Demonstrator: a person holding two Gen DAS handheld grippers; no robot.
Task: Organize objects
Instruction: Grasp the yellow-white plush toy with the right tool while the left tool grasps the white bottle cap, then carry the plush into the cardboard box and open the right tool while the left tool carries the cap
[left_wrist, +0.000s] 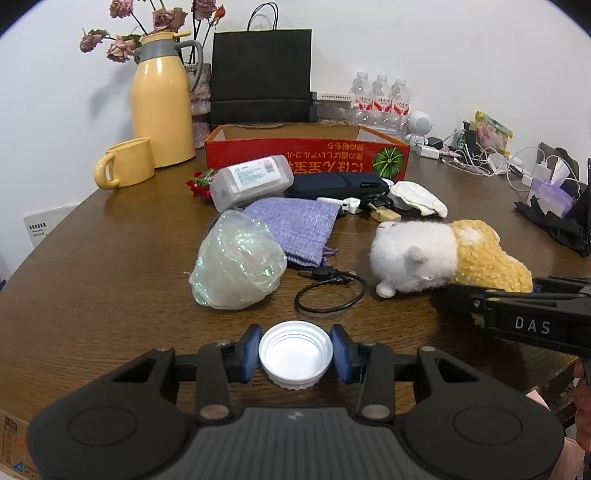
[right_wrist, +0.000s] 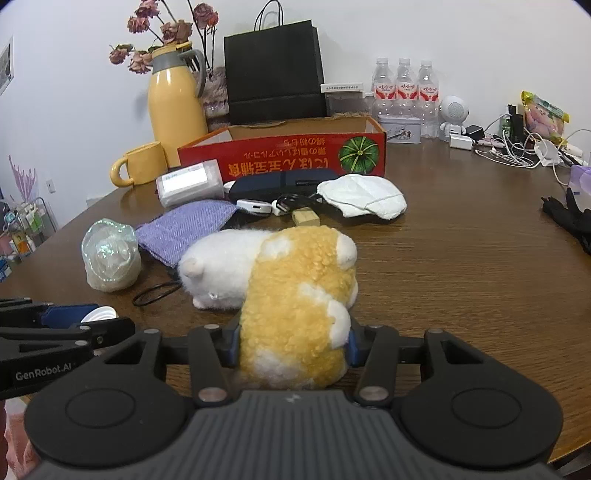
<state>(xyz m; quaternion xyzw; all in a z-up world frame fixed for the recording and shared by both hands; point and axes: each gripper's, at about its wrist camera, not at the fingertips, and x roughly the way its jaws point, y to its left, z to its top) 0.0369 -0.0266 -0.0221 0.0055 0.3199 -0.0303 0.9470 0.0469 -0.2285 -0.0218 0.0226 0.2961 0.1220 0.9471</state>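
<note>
My left gripper (left_wrist: 295, 350) is shut on a white plastic lid (left_wrist: 295, 360), open side up, near the table's front edge. My right gripper (right_wrist: 293, 345) is shut on the yellow rear of a white and yellow plush toy (right_wrist: 295, 295), which lies on the table; the toy (left_wrist: 443, 254) also shows in the left wrist view, with the right gripper (left_wrist: 517, 314) at its right. An open red cardboard box (left_wrist: 306, 155) stands at the back of the table. A purple cloth (left_wrist: 295, 225), a crumpled clear bag (left_wrist: 236, 266) and a looped black cable (left_wrist: 328, 291) lie between.
A clear plastic case (left_wrist: 251, 181), dark pouch (left_wrist: 336, 184), white cloth (left_wrist: 417, 199) and small chargers lie before the box. A yellow mug (left_wrist: 125, 162), yellow thermos (left_wrist: 162, 99), black paper bag (left_wrist: 262, 77), water bottles (left_wrist: 380, 96) and tangled cables (left_wrist: 480, 155) stand behind. Black gloves (left_wrist: 554, 225) lie far right.
</note>
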